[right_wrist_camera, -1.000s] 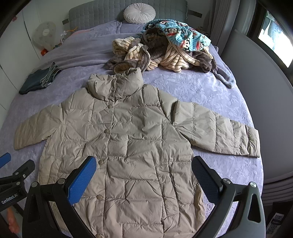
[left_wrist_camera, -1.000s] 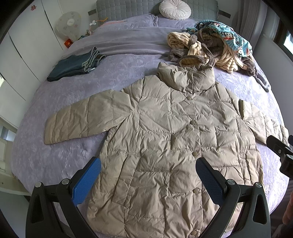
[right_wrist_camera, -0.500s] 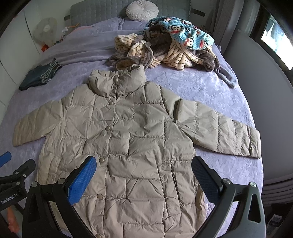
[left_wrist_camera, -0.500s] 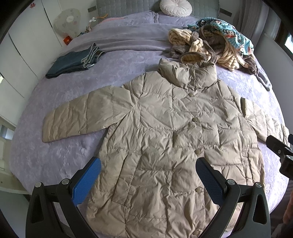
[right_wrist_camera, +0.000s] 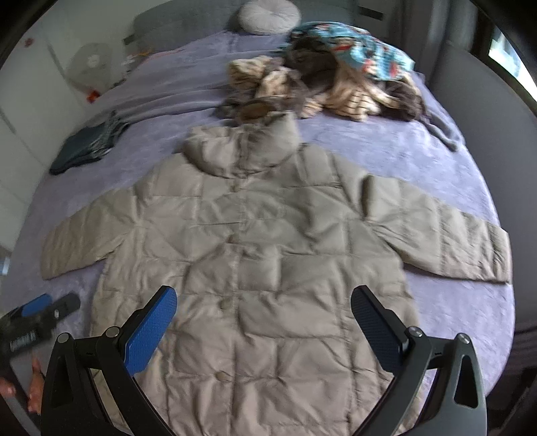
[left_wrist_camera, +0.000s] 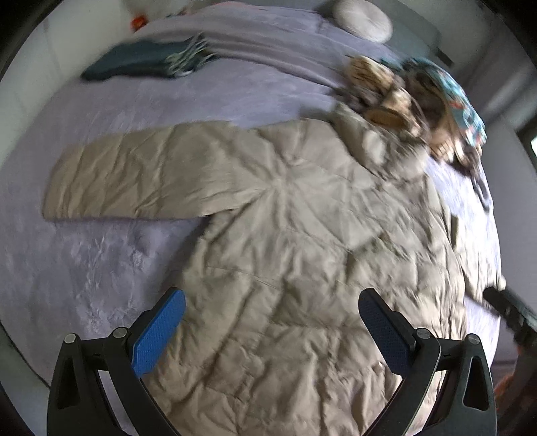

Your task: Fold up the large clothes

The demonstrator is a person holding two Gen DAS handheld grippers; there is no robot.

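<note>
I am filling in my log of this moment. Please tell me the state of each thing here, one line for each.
Jacket: spread flat on the bed, buttoned, both sleeves out, unfolded.
Left gripper: open, holding nothing.
Right gripper: open, holding nothing.
Clothes pile: jumbled, unfolded.
Dark garment: folded.

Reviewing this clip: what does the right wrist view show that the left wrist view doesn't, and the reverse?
Only the right wrist view shows the coat's far sleeve laid out whole to its cuff, the white fan by the wall, and the left gripper at the lower left edge.

Only the left wrist view shows the right gripper at its right edge.

Both show the beige padded coat spread flat on the purple bedspread, the folded dark garment, the heap of clothes, the round cushion, and open, empty jaws.
</note>
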